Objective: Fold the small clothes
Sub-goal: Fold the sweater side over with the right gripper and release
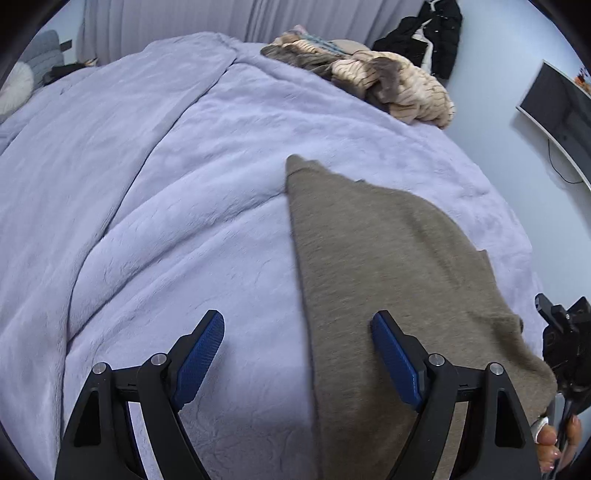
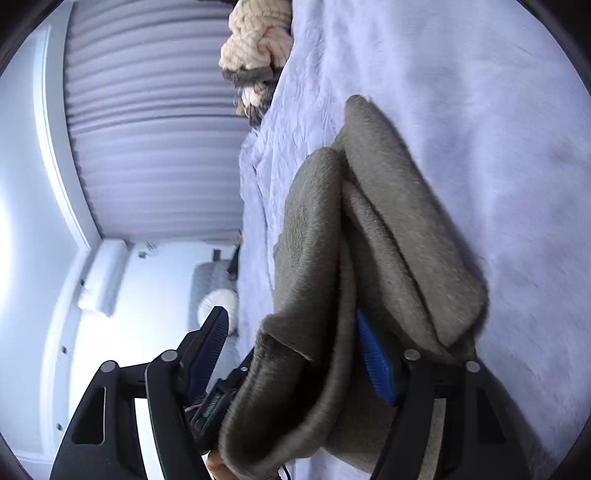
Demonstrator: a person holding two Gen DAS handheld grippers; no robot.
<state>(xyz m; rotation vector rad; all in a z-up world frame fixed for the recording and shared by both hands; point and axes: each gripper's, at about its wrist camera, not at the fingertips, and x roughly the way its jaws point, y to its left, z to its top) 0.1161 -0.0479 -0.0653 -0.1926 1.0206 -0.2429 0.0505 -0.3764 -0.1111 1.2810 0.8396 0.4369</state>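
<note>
A grey-brown knitted garment [image 1: 388, 258] lies on the lilac bed cover [image 1: 166, 184], stretching away from the near edge. My left gripper [image 1: 297, 354] is open above its left edge, one finger over the cover, the other over the cloth, holding nothing. In the right wrist view the same garment [image 2: 388, 229] is bunched in folds between the fingers of my right gripper [image 2: 295, 347]. The jaws stand wide apart; the cloth drapes against the right blue pad [image 2: 373, 354]. The right gripper also shows at the right edge of the left wrist view [image 1: 565, 332].
A heap of beige striped clothes [image 1: 391, 85] lies at the far side of the bed. Black clothing [image 1: 428, 33] hangs on the wall. A monitor [image 1: 557, 107] stands to the right. Curtains [image 2: 155, 122] and a grey cushioned chair [image 2: 214, 291] are beyond the bed.
</note>
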